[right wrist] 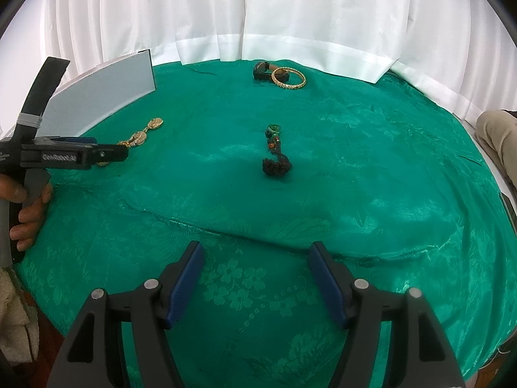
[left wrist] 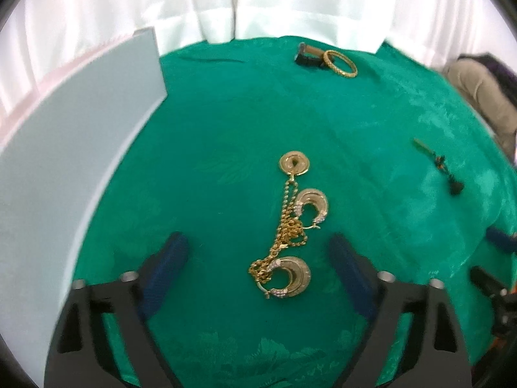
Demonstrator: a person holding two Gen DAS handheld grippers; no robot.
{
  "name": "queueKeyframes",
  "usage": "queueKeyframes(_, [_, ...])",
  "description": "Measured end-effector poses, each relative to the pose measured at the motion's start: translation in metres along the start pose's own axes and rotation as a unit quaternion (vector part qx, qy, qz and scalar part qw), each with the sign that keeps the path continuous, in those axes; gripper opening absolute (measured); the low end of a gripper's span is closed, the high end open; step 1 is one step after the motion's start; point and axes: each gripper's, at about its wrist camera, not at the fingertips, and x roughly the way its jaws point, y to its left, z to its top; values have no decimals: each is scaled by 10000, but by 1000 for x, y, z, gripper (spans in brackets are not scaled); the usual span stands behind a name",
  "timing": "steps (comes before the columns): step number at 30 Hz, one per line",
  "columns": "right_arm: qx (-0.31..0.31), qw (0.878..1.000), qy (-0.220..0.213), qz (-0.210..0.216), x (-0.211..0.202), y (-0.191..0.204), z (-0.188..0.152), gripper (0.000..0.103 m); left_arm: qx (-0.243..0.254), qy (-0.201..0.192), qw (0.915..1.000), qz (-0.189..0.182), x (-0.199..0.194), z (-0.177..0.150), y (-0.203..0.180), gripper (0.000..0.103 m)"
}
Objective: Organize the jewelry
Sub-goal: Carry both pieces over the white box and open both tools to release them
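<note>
The left gripper (left wrist: 258,252) hangs low over the green-clothed tabletop (left wrist: 226,129), jaws spread wide with nothing between the pads. The gold chain necklace (left wrist: 287,226), with two crescent earrings (left wrist: 311,205) lying on it, rests directly ahead of those jaws. The right gripper (right wrist: 255,278) is level with the tabletop's near edge, jaws likewise apart and empty. Beyond the necklace, at the far edge, a gold bangle (left wrist: 340,63) touches a dark watch (left wrist: 307,55), partly hidden by it. Right of the necklace lies a dark beaded bracelet (right wrist: 274,158), its detail unclear. A grey board (left wrist: 64,135) stands left, cut off by the frame.
</note>
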Motion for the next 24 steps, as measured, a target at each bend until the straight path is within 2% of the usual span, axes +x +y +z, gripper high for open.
queueKeyframes(1, [6,10000,16,9,0,0,0,69,-4,-4,10000,-60,-2,1,-5,64])
queueKeyframes(2, [10,10000,37,18,0,-1,1,69,69,14,10000,-47,-4,1,-11,38])
queueKeyframes(3, [22,10000,91,26,0,-1,2,69,182,56,9998,-84,-7,1,-17,6])
queueKeyframes(5, [51,9998,208,60,-1,-3,4,69,296,122,9994,-131,-12,-1,-23,3])
queueKeyframes(7, [202,9990,338,225,-4,-8,5,69,160,48,9993,-326,-25,-7,-20,2])
queueKeyframes(10, [830,9911,530,896,-8,-29,14,69,-246,-128,9974,-660,-47,-8,-4,1])
queueKeyframes(12, [1167,9850,558,1143,-11,-47,28,69,-554,-228,9942,-894,-61,-4,7,1])
queueKeyframes(15, [1341,9833,523,1112,-13,-68,57,69,-1097,-263,9856,-1261,-78,7,28,1])
queueKeyframes(19, [1546,9737,871,1429,6,-84,91,68,-1450,-272,9793,-1387,-88,8,39,1])
queueKeyframes(22, [1466,9727,1172,1366,29,-80,107,64,-1530,-277,9785,-1355,-93,6,41,1])
queueKeyframes(23, [1413,9727,1281,1320,38,-75,109,57,-1548,-268,9783,-1350,-94,6,42,1])
queueKeyframes(24, [1304,9733,1404,1264,47,-68,111,56,-1573,-253,9780,-1344,-94,6,43,1])
